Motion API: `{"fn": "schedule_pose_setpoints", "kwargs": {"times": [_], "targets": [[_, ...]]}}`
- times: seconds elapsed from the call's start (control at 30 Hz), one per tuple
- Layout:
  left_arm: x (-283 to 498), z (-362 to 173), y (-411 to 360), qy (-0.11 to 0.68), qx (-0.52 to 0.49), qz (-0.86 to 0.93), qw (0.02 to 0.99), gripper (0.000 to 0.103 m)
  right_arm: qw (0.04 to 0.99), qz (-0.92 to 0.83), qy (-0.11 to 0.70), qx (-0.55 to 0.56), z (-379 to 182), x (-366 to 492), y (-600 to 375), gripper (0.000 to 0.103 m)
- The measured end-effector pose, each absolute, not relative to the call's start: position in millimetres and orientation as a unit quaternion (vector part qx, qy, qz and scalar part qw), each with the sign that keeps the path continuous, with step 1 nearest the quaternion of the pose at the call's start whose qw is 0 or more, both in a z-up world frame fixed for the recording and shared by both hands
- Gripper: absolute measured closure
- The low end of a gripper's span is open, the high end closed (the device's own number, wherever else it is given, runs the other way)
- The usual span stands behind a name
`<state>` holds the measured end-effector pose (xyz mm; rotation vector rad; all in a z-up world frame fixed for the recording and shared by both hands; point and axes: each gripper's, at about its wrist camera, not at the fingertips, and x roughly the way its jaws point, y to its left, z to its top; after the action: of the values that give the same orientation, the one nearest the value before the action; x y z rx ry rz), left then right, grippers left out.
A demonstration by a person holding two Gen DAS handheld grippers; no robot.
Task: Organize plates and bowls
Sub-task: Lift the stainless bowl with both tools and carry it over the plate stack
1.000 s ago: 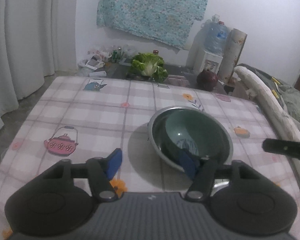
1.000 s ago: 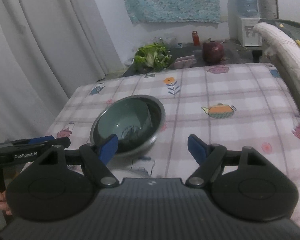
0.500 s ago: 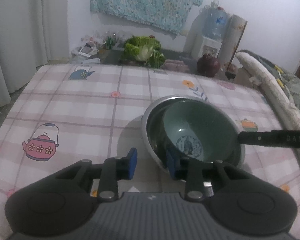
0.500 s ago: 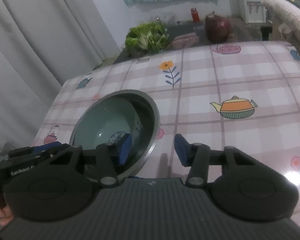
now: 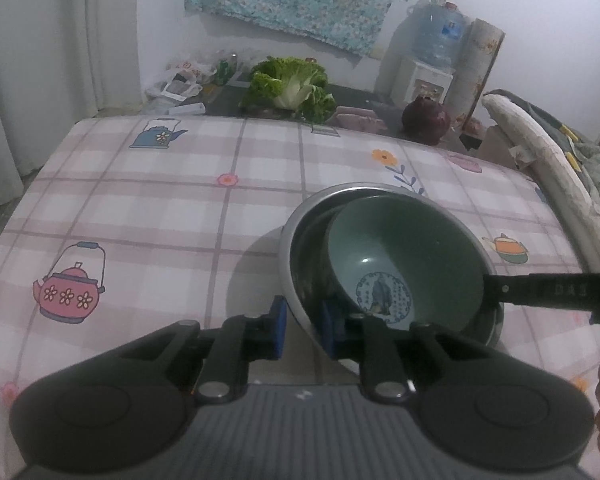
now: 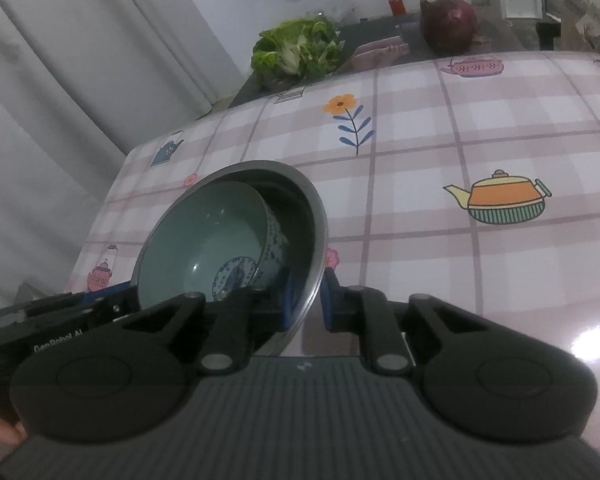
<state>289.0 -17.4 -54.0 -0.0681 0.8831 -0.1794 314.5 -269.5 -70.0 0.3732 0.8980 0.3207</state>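
Left wrist view: a celadon-green ceramic bowl, glazed pale inside with a round blue figure medallion at its bottom, sits tilted inside a larger stainless-steel bowl on the pink plaid tablecloth with teapot prints. Right wrist view shows blue patterning on the green bowl's outer wall. The left gripper has its jaws closing, the steel rim between its blue pads. The right gripper is clamped on the opposite rim. Lettering "GenRobot AI" is readable on the left gripper's body in the right wrist view.
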Motion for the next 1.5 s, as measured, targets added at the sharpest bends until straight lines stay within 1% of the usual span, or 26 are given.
{"fn": "schedule_pose_setpoints", "kwargs": {"times": [0.3, 0.8, 0.87, 0.9, 0.93, 1.17, 1.5], "targets": [[284.4, -53.9, -22.9, 0.429, -0.015, -0.093, 0.898, 0.083, 0.867, 0.157, 0.434, 0.186, -69.5, 304.2, -275.2, 0.089], [301.8, -63.1, -23.1, 0.445, -0.030, -0.085, 0.891, 0.084, 0.862, 0.154, 0.435, 0.208, -76.9, 308.1, -276.0, 0.089], [303.8, -64.8, -23.1, 0.447, -0.034, -0.083, 0.890, 0.085, 0.863, 0.154, 0.434, 0.210, -77.5, 308.4, -276.1, 0.089], [304.7, -65.3, -23.3, 0.449, -0.036, -0.083, 0.889, 0.087, 0.863, 0.154, 0.433, 0.209, -77.5, 308.5, -276.0, 0.089], [305.3, -65.1, -23.3, 0.451, -0.040, -0.082, 0.888, 0.088, 0.863, 0.154, 0.434, 0.209, -77.5, 308.6, -275.7, 0.089], [303.2, -63.3, -25.7, 0.462, -0.040, -0.084, 0.882, 0.087, 0.861, 0.153, 0.439, 0.206, -76.4, 306.8, -278.2, 0.089], [303.1, -64.3, -29.0, 0.457, -0.024, -0.087, 0.885, 0.087, 0.862, 0.154, 0.437, 0.206, -76.4, 305.4, -279.1, 0.089]]}}
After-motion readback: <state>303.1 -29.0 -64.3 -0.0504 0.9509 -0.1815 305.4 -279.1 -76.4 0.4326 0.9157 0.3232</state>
